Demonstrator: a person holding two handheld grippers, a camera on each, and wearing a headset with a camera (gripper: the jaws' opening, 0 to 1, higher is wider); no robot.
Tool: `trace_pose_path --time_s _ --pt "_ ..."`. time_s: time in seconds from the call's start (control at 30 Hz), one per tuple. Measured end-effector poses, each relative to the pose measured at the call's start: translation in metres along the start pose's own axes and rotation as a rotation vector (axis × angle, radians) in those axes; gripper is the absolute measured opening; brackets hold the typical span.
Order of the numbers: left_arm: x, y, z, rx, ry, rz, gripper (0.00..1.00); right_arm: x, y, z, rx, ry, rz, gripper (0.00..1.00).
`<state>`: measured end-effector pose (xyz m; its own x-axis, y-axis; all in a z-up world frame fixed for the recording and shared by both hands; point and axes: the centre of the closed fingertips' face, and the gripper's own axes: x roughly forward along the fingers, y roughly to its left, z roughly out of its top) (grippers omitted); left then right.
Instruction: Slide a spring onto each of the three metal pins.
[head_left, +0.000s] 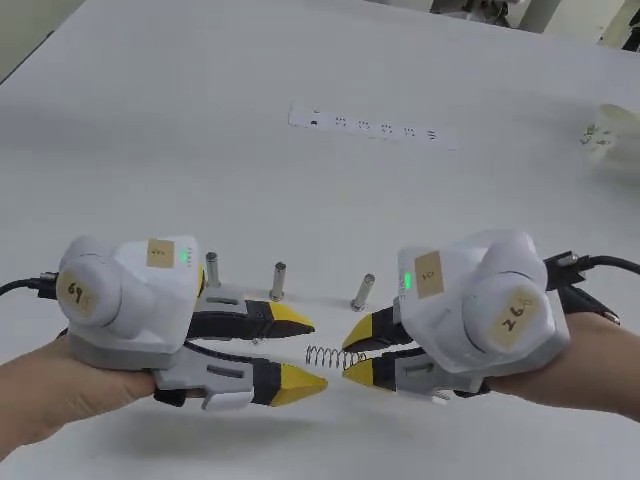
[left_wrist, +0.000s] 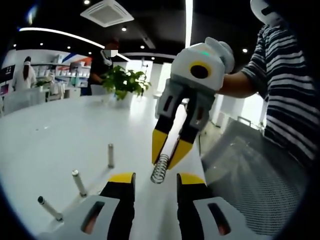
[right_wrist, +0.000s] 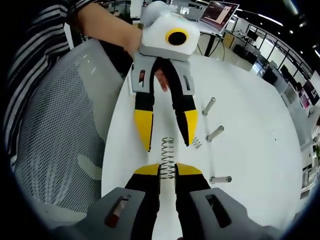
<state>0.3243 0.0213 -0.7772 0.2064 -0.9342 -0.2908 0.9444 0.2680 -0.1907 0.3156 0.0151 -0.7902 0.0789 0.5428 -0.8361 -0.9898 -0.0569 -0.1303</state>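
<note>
**Head view.** On the smooth white table (head_left: 150, 120), three short pins (head_left: 278, 280) stand in a row at 12 o'clock from the gripper tips. They are dull grey steel cylinders. The left gripper (head_left: 298, 350) has a white rounded shell and black jaws ending in yellow wedge tips. Its jaws are spread wide with nothing between them. The right gripper (head_left: 362, 350), at 3 o'clock from it, pinches one end of a thin wire coil spring (head_left: 328, 355). The spring's long axis lies level, and its free end points to 9 o'clock into the gap of the left jaws. A flat white power strip (head_left: 370, 128) lies well apart at 12 o'clock.

**Left gripper view.** Its own jaws sit at 6 o'clock, wide apart and empty. The right gripper reaches in from 12 o'clock, and the spring in its tips points toward 6 o'clock at the gap. The pins are at 8 o'clock, apart from the spring. A grey mesh chair (left_wrist: 250, 175) fills 4 o'clock, a leafy plant (left_wrist: 122, 82) is at 11 o'clock, and a striped sleeve (left_wrist: 280, 75) is at 2 o'clock.

**Right gripper view.** Its own jaws are nearly closed, clamped on the spring's near end. The coil runs straight to 12 o'clock, and its free end sits between the left gripper's yellow tips. A second spring (right_wrist: 196, 143), smaller, lies on the table at 1 o'clock from the held one, just beside one left tip. The pins are at 2 to 3 o'clock.
</note>
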Motion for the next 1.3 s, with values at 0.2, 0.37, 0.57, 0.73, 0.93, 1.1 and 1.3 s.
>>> trace_pose_path --time_s 0.2,0.37,0.57,0.73,0.93,1.1,1.3 --pt "0.0 -0.001 0.005 0.005 -0.018 -0.01 0.16 -0.001 -0.001 0.003 -0.006 -0.006 -0.002 0.08" --pt "-0.002 -0.003 0.008 0.015 -0.03 -0.026 0.06 -0.001 -0.001 0.006 -0.004 -0.012 -0.007 0.08" --pt "-0.004 -0.003 0.006 0.032 -0.022 -0.039 0.04 -0.001 -0.001 0.01 0.017 -0.042 -0.004 0.08" --pt "-0.007 -0.004 0.005 0.028 -0.012 -0.058 0.03 0.001 -0.001 0.012 0.03 -0.059 0.001 0.08" --pt "-0.011 -0.003 0.006 0.023 0.0 -0.08 0.02 0.002 -0.003 0.015 0.047 -0.083 -0.001 0.08" --pt "-0.011 -0.004 0.007 0.011 0.002 -0.1 0.02 0.002 -0.003 0.015 0.048 -0.095 -0.004 0.08" --pt "-0.013 -0.005 0.006 0.003 0.004 -0.11 0.02 0.001 -0.002 0.006 0.069 -0.091 -0.007 0.1"
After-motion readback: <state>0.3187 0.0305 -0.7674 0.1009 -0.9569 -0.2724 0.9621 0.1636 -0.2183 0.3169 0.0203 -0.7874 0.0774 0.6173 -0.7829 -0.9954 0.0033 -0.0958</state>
